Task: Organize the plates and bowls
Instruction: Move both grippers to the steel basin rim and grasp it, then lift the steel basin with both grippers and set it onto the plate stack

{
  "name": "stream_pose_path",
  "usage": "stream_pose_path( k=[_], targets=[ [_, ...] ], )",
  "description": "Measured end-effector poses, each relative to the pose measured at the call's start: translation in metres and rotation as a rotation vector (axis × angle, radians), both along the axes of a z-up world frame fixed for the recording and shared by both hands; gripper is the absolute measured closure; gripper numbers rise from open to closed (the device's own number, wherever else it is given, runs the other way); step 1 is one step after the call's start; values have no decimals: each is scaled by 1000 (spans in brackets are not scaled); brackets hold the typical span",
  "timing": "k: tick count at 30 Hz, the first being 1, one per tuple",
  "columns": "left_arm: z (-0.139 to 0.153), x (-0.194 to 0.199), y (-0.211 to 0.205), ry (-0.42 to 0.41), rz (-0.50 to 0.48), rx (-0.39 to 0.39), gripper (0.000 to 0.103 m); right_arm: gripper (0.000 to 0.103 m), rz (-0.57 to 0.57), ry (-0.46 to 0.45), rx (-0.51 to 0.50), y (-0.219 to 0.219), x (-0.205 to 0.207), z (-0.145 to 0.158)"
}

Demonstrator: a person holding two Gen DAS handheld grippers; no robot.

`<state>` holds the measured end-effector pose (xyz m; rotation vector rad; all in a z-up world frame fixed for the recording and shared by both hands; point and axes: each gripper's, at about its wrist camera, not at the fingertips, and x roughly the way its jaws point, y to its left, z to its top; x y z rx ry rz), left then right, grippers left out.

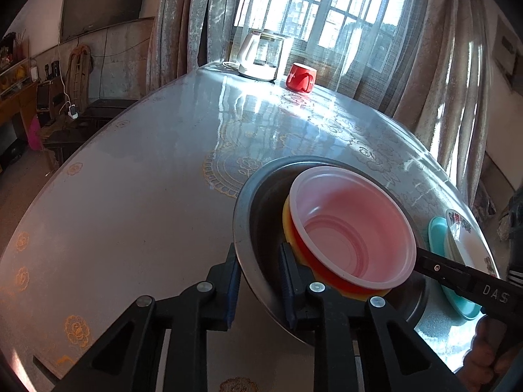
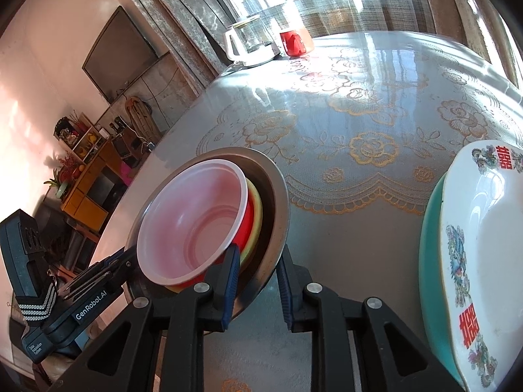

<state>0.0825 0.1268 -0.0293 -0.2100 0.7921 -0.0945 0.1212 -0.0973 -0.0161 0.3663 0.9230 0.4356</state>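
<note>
gripping the steel bowl (image 1: 248,228) rim, both tools (image 1: 260,281) (image 2: 258,281).

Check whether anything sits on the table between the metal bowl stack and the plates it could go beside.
Nothing visible does. The metal bowl, holding the nested bowls, and the plate stack have only bare tablecloth between them. The kettle and red mug stand far off by the window.

dull metal basin (image 1: 258,202), translucent plastic bowl (image 1: 349,225), glossy porcelain plate (image 2: 490,228), glass-smooth tabletop (image 1: 147,196)
</note>
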Motion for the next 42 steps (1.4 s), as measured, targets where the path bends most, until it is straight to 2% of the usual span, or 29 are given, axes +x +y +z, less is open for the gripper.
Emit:
stream_pose_path(
  k=[13,19,25,33,42],
  targets=[
    [12,-16,-4,-21,-24,-27,77,81,8,-9,7,-4,-7,5],
    [12,-19,-12,-20,-45,-10,76,81,-4,-23,-4,-9,-10,6],
    [22,-26,-17,-58,-68,-11,76,81,-6,-44,2,-15,-14,11],
    [39,-30,-36,-102,-130,-15,75,81,-45,-73,28,-37,-24,21],
    [64,-28,-84,-152,-247,-25,74,81,-139,-131,34,-84,-50,41]
  ],
)
